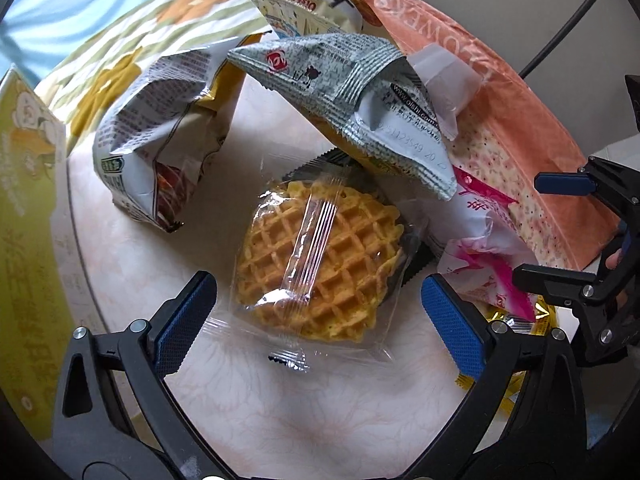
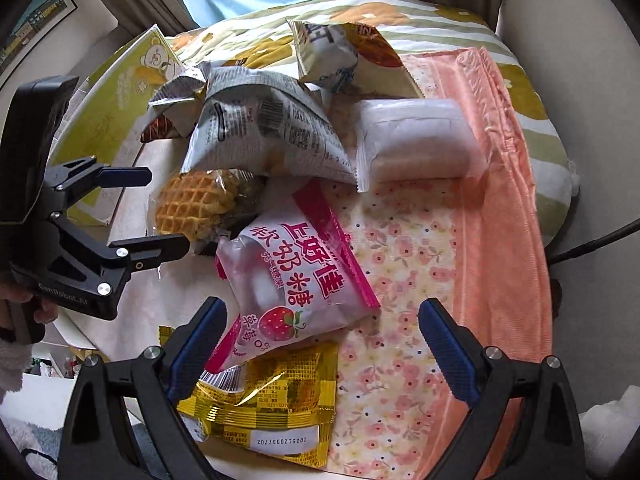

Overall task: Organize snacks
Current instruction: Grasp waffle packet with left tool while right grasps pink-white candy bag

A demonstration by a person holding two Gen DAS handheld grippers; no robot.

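Both hand-held grippers hang spread wide and grasping nothing over a round table [image 1: 248,420] heaped with snacks, the left gripper [image 1: 320,320] bracketing a clear-wrapped waffle [image 1: 316,264] near the middle, the right gripper [image 2: 320,348] above a pink strawberry candy bag [image 2: 292,276] and a gold packet [image 2: 272,404].

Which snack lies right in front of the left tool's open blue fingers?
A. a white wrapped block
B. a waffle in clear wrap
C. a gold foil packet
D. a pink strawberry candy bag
B: the left tool is open, and the waffle in its clear wrapper lies on the table directly ahead between the fingers.
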